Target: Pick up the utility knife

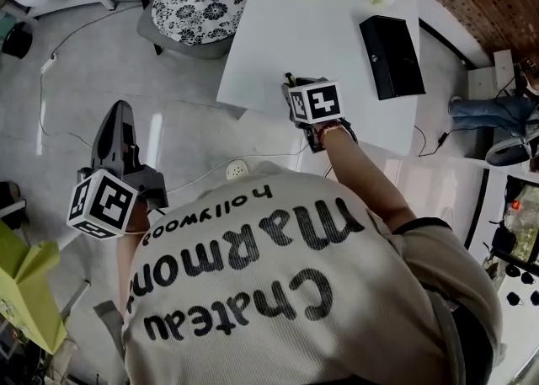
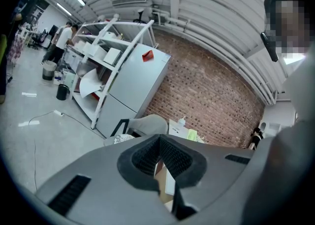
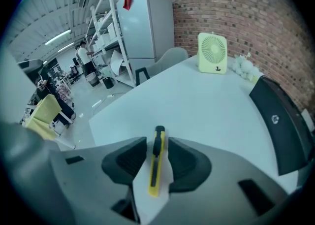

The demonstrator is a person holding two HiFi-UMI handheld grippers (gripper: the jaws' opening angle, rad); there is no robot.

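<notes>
Bearing utility knife (image 3: 156,162), white table (image 3: 197,101) flanks brick wall (image 3: 256,7).

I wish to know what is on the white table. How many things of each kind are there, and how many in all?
Knife: 1
Fan: 1
Black case: 1
Flower bunch: 1
Total: 4
</notes>
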